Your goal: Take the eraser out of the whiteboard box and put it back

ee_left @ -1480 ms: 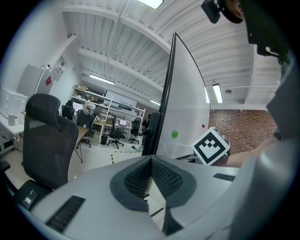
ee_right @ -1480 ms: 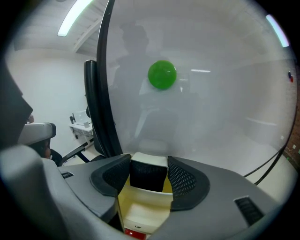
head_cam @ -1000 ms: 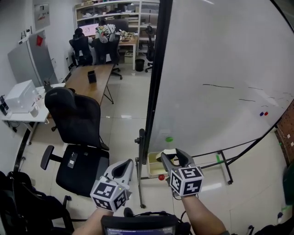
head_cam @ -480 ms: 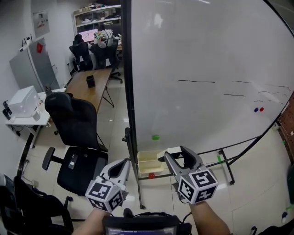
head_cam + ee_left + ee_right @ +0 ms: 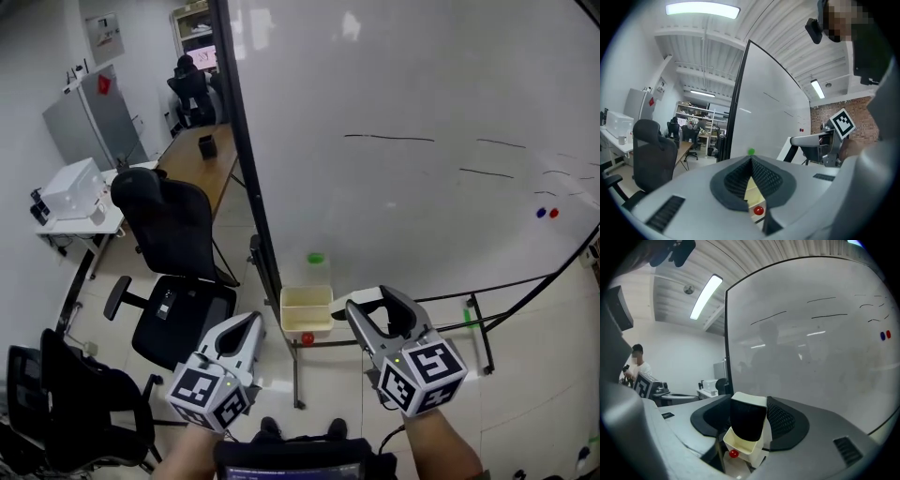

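Observation:
My right gripper (image 5: 372, 306) is shut on the eraser (image 5: 747, 420), a white block whose black felt face is toward the camera. It hovers just right of and above the cream whiteboard box (image 5: 307, 312), which hangs at the board's lower left corner. In the right gripper view the box (image 5: 740, 447) shows open-topped right under the eraser, with a red magnet (image 5: 734, 454) on its front. My left gripper (image 5: 247, 330) is left of the box, jaws shut and empty; in its own view the tips (image 5: 751, 160) meet with the box (image 5: 751, 197) beyond them.
The large whiteboard (image 5: 422, 141) on a wheeled black stand (image 5: 473, 319) fills the right side, with a green magnet (image 5: 316, 258) and red and blue magnets (image 5: 546, 213). A black office chair (image 5: 173, 244) stands left, with desks and seated people behind.
Both grippers have risen a little and come nearer the whiteboard. The eraser stays in the right gripper, and the box now sits between the two grippers.

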